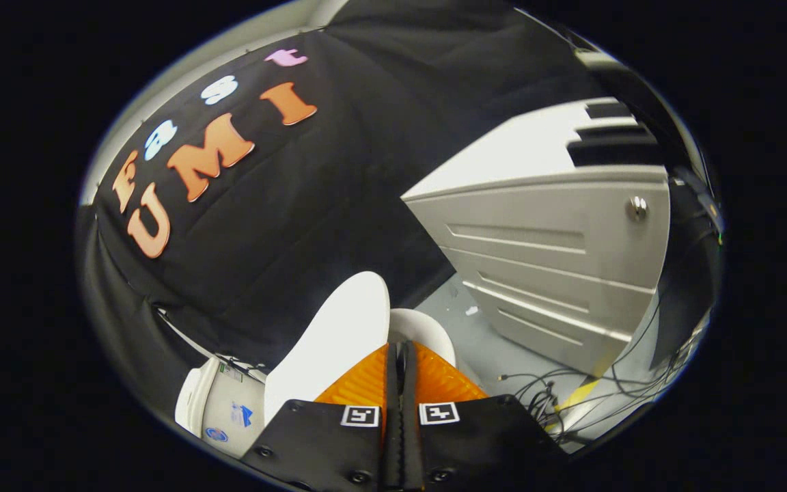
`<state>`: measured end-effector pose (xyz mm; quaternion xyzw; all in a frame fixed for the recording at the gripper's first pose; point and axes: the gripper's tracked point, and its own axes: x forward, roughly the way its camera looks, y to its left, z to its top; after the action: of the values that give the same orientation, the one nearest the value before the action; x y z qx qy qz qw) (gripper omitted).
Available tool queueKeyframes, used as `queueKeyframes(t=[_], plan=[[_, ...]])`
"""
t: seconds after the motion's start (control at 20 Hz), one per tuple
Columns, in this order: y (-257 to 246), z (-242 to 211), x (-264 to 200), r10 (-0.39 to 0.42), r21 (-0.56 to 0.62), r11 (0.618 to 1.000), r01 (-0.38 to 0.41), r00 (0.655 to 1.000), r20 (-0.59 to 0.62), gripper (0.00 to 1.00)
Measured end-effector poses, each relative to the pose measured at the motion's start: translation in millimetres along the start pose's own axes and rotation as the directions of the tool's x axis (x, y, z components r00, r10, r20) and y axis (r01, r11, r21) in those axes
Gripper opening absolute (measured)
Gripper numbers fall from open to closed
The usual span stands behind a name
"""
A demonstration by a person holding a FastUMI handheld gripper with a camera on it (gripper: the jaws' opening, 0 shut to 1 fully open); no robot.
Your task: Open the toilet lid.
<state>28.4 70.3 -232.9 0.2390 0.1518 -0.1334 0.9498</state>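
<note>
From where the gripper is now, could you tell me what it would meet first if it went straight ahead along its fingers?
Probably the raised white toilet lid, which stands just beyond the tips of the shut gripper, with the bowl rim beside it. Depth is hard to judge in the fisheye view, so the fingers may already be near contact.

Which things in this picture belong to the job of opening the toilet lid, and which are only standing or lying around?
Belong to the job:
- toilet lid, white, raised, just ahead of the fingers
- toilet rim, beyond the fingers
- tank, beside the lid
- gripper, orange fingers closed together, nothing between them

Just around:
- grey drawer cabinet with a round lock
- cables on the floor
</note>
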Motion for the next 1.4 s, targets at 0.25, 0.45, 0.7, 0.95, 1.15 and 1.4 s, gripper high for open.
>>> queueKeyframes(t=[0.25, 0.45, 0.7, 0.95, 1.15, 1.4], plan=[[104.7, 56.0, -28.7, 0.179, -0.187, 0.969, -0.163, 0.981, 0.077, 0.08], [211.3, 73.1, -59.6, 0.308, -0.415, 0.875, -0.251, 0.948, 0.077, 0.08], [298.0, 68.9, -83.5, 0.367, -0.581, 0.768, -0.269, 0.929, 0.054, 0.08], [353.4, 53.7, -108.4, 0.401, -0.646, 0.712, -0.276, 0.915, 0.051, 0.08], [407.5, 33.3, -129.2, 0.444, -0.689, 0.653, -0.315, 0.896, 0.011, 0.08], [480.8, -7.1, -158.3, 0.492, -0.721, 0.587, -0.370, 0.869, -0.045, 0.08]])
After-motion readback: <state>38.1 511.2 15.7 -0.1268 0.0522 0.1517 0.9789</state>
